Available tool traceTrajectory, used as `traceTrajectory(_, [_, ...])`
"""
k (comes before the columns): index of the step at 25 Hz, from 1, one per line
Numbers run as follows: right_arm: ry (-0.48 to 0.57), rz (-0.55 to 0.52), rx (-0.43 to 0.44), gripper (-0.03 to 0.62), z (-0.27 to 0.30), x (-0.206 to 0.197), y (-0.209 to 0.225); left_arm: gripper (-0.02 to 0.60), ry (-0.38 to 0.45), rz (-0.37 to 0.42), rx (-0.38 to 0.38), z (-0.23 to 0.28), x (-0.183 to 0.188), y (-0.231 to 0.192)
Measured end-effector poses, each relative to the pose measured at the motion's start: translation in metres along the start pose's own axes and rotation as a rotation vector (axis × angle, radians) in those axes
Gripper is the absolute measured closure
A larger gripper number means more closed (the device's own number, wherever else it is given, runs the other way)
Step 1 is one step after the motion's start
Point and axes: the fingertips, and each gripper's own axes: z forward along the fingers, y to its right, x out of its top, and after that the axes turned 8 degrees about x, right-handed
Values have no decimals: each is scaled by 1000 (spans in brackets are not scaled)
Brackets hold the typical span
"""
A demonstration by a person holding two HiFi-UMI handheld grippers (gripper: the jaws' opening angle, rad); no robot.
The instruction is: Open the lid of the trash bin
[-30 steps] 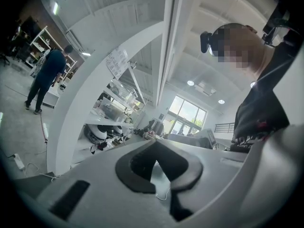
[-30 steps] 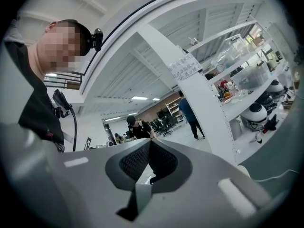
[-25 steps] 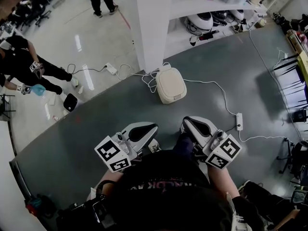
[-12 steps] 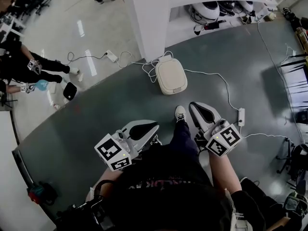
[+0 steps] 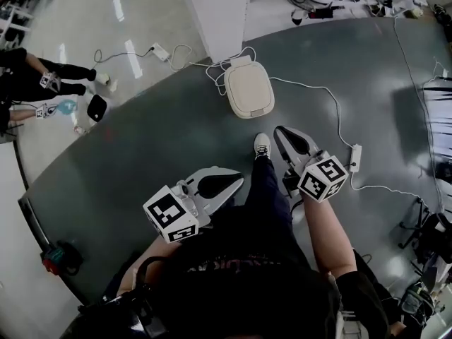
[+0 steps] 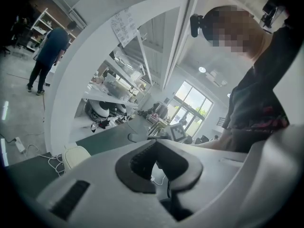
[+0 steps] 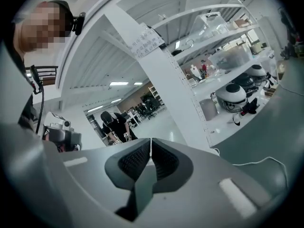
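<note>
Head view, read outward from my body; my left gripper [image 5: 239, 181] sits nearest at eleven o'clock, its marker cube toward me, and the left gripper view shows its jaws together at the tips with nothing between them; my right gripper [image 5: 281, 130] lies a little farther out at one o'clock; in the right gripper view its jaws stand a hairline apart, having just been opening, and they are empty; a shoe [image 5: 262, 145] on an outstretched leg points to twelve o'clock between the two grippers, just beside the right one; beyond it, at twelve o'clock on the grey floor mat [image 5: 141, 154] and apart from both grippers, stands the cream trash bin [image 5: 248, 90], lid down; a white cable [image 5: 321, 106] trails from the bin toward a power strip [image 5: 355, 157] at two o'clock; a white pillar [image 5: 212, 9] rises behind the bin; a crouching person [image 5: 32, 76] is at ten o'clock, far off
</note>
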Motion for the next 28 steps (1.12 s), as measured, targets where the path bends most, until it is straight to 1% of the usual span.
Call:
traceTrajectory(2, [-36, 27, -8, 574, 4, -18, 20, 580, -18, -9, -6, 12, -5, 0])
traceTrajectory(6, [-84, 126, -28, 569, 14, -55, 69, 580, -47, -33, 9, 31, -14, -6])
traceTrajectory(10, [-150, 203, -81, 566, 31, -103, 127, 580, -112, -50, 36, 45, -38, -17])
traceTrajectory(14, [-210, 320, -134, 552, 49, -154, 179, 580, -171, -93, 40, 59, -61, -24])
traceTrajectory(17, [-202, 478, -190, 520, 59, -188, 215, 580, -170, -90, 59, 67, -69, -33])
traceTrajectory(18, [-209, 506, -212, 509, 62, -198, 226, 580, -167, -89, 70, 69, -71, -37])
traceTrajectory(21, [-262, 551, -277, 503, 71, -232, 252, 580, -166, -115, 106, 71, -83, -52])
traceTrajectory(24, [-271, 615, -326, 500, 82, -255, 271, 580, -175, -141, 129, 73, -95, -63])
traceTrajectory(28, [-285, 701, -386, 476, 91, -285, 294, 580, -188, -193, 158, 77, -110, -76])
